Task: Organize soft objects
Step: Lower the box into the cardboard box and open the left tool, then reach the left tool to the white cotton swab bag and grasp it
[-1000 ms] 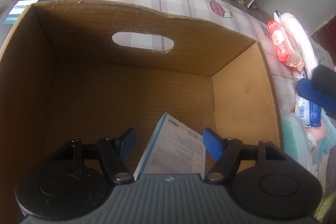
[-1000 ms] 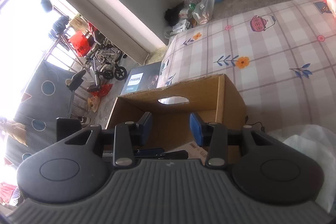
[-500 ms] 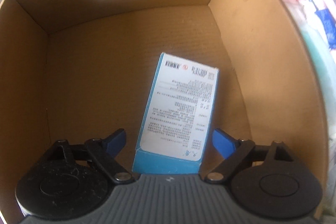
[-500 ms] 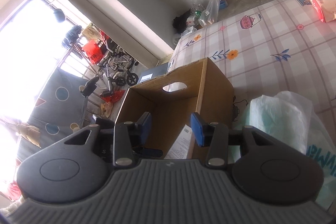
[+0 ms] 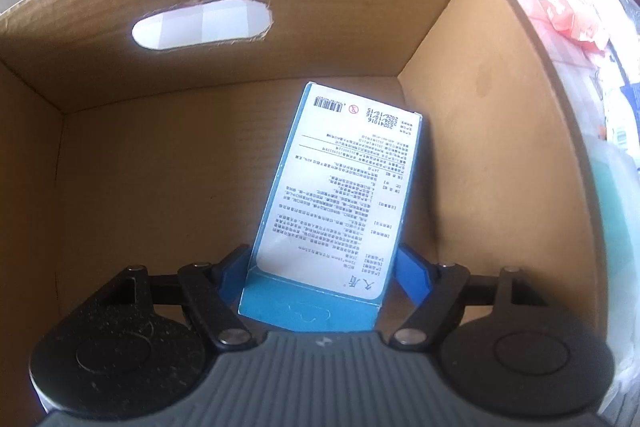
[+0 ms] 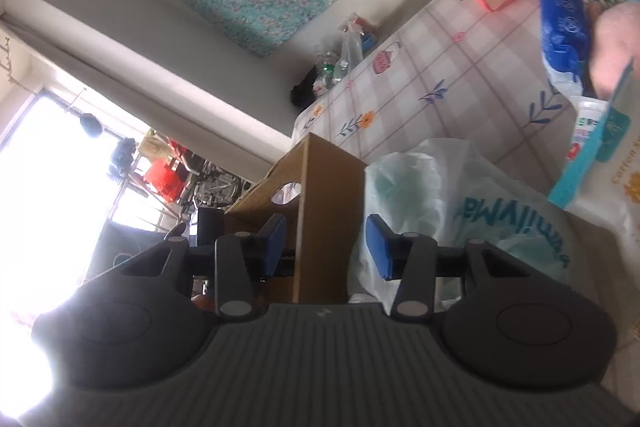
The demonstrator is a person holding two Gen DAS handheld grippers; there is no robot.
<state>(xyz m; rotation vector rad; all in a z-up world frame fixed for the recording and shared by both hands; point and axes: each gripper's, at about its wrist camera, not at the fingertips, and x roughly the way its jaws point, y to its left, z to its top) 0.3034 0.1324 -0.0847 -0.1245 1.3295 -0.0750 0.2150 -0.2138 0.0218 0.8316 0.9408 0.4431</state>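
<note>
left wrist: steeply down, close inside cardboard box [image 5: 500, 155] | right wrist: tilted, beside box | shared: box

We see the blue-and-white pack [image 5: 344, 195] lying inside the cardboard box [image 5: 492, 155], printed white face up, tilted slightly, its far end near the right-hand wall. Beside the box on the checked bed sheet, a soft white plastic bag [image 6: 440, 195] slumps against the box's outer wall.

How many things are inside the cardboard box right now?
1: a blue and white packet lying on the floor of the cardboard box toward its right wall, its near end between the closing jaws of the left gripper. The gripper body hides the box's nearest part.
</note>
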